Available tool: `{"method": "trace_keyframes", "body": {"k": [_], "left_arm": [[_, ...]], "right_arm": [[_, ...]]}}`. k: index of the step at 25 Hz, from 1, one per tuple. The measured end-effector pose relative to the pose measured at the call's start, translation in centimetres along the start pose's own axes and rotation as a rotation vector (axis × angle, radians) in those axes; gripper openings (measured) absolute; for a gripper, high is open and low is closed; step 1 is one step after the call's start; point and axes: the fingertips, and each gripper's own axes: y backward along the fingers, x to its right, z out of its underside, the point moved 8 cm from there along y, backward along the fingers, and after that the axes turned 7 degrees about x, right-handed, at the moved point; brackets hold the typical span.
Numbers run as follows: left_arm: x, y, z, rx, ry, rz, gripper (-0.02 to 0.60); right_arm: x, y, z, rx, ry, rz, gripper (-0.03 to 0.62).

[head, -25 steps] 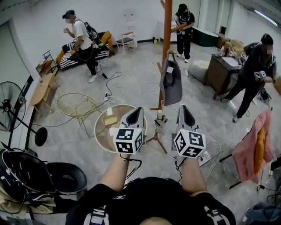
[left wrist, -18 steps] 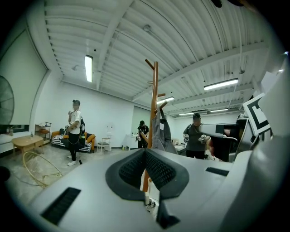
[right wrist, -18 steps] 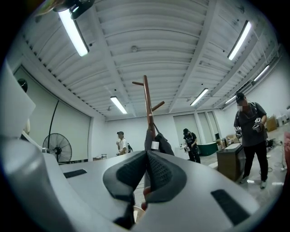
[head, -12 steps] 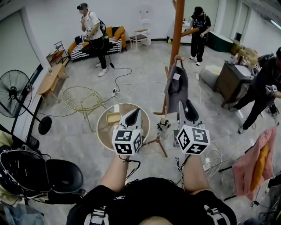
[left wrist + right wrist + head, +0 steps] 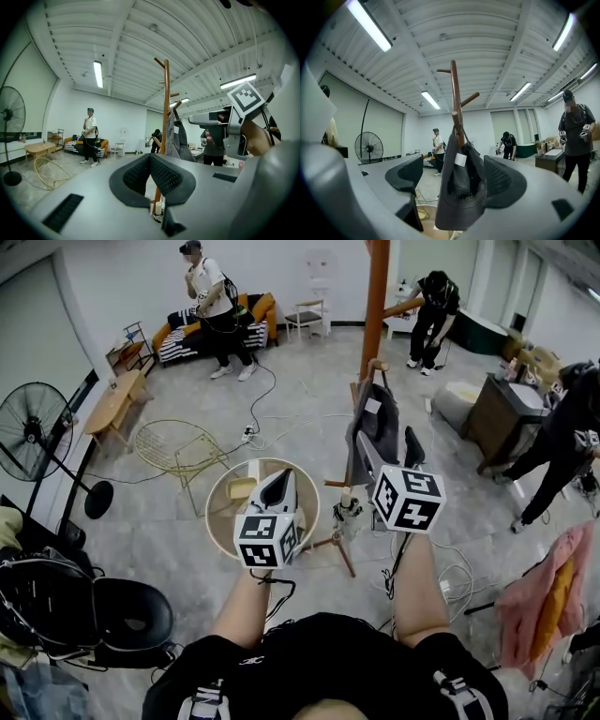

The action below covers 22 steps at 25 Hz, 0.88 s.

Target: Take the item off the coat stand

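The dark grey cap point(image 5: 461, 197) hangs from a peg of the coat stand point(image 5: 454, 89). The right hand-held gripper point(image 5: 454, 180) is opening its jaws around the cap without pressing it, probably to lift it off. The left hand-held gripper point(image 5: 152, 176), clenched and empty, waits lower, beside the stand

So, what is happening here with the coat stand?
A person with a gripper in each hand goes for the dark cap hanging on the wooden coat stand. The right gripper is up at the cap, its fingers opening with the cap between them, not gripped. The left gripper is held lower, shut and empty.
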Motion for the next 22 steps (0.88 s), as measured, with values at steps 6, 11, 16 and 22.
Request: {"method": "trace_keyframes", "body": {"k": [6, 11, 16, 22], "left_arm": [[-0.5, -0.5, -0.1, 0.005, -0.001, -0.045, 0.011], [-1.1, -0.2, 0.2, -0.004, -0.009, -0.079, 0.011], [-1.7, 0.4, 0.0, -0.005, -0.016, -0.108, 0.011], [-2.4, 1.1, 0.2, -0.016, -0.02, -0.135, 0.011]], "right_arm": [[1.4, -4.1, -0.3, -0.05, -0.001, -0.013, 0.416], [1.8, -6.4, 0.5, -0.063, 0.034, -0.012, 0.444], [2.3, -8.6, 1.8, -0.093, 0.076, 0.001, 0.487], [2.9, -10.6, 2.9, -0.132, 0.162, 0.049, 0.502]]}}
